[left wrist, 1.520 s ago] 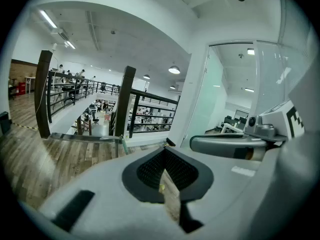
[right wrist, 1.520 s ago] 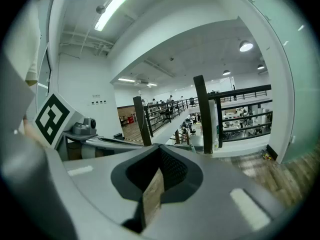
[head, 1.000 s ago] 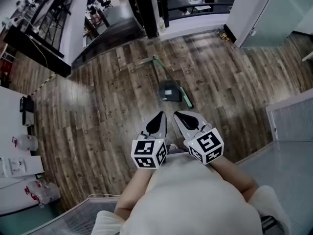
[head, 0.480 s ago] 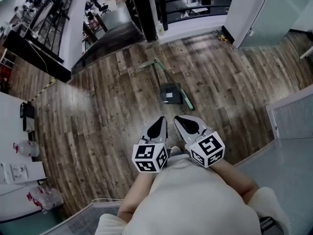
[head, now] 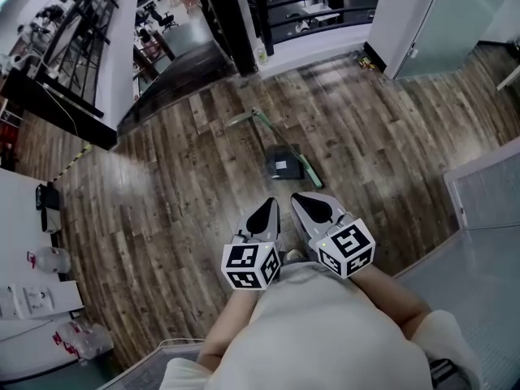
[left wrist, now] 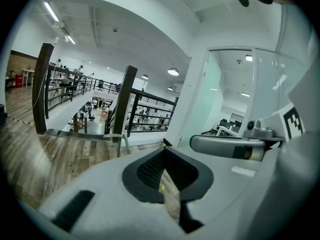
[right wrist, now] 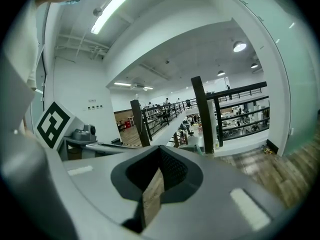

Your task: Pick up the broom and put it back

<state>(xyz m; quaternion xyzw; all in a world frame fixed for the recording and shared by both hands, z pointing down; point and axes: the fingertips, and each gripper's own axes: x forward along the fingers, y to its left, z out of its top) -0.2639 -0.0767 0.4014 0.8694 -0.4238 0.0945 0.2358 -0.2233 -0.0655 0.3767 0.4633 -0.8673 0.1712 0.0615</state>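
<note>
While your left gripper and right gripper are clenched empty, the broom lies slantwise ahead, nearer the right.

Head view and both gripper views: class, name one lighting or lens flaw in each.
Head view: fisheye curves the brown wooden plank floor, pale glare at left. Left gripper view: black vignette, soft foreground. Right gripper view: white ceiling strip light blown out.
</note>
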